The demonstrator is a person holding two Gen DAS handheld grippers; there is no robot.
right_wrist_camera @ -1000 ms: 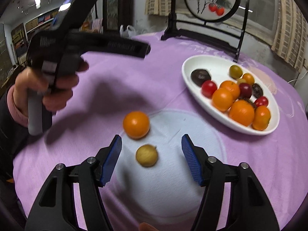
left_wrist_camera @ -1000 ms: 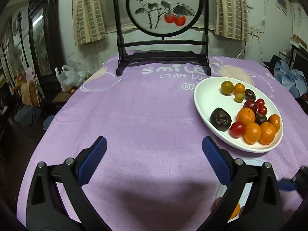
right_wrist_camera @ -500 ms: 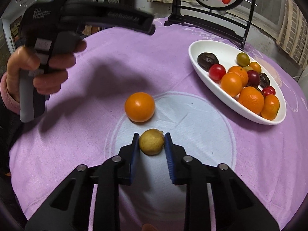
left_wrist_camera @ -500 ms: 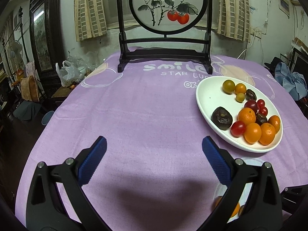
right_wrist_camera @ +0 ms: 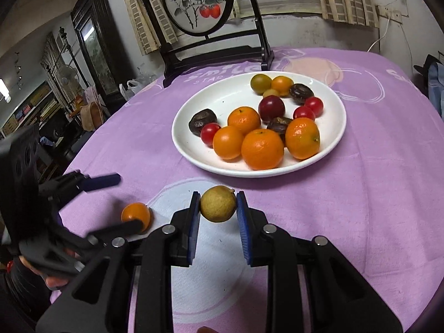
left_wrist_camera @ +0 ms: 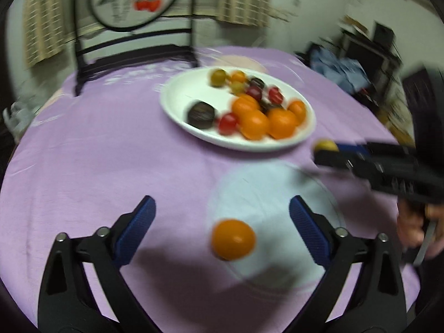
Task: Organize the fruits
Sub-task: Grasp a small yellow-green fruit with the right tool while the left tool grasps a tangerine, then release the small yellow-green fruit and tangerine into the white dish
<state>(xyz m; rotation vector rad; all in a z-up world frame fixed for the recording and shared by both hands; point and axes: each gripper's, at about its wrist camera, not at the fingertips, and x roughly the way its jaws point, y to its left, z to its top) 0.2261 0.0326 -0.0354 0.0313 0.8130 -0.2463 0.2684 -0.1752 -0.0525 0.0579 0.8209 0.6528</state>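
Note:
My right gripper (right_wrist_camera: 217,205) is shut on a small yellow-green fruit (right_wrist_camera: 218,204) and holds it above the cloth, short of the white plate (right_wrist_camera: 191,155). The plate holds several oranges, red tomatoes and dark fruits. The held fruit also shows in the left wrist view (left_wrist_camera: 326,144) beside the plate (left_wrist_camera: 180,111). My left gripper (left_wrist_camera: 222,222) is open, with a loose orange (left_wrist_camera: 233,239) lying on the cloth between its fingers. That orange shows in the right wrist view (right_wrist_camera: 136,216) next to the left gripper (right_wrist_camera: 111,202).
The purple tablecloth (right_wrist_camera: 374,166) has a pale round patch (left_wrist_camera: 272,191) under the loose orange. A black-framed round painted screen (right_wrist_camera: 198,5) stands at the table's far edge. Furniture and clutter surround the table.
My right gripper lifted the yellow-green fruit off the cloth and carried it toward the plate. My left gripper swung right and now straddles the loose orange.

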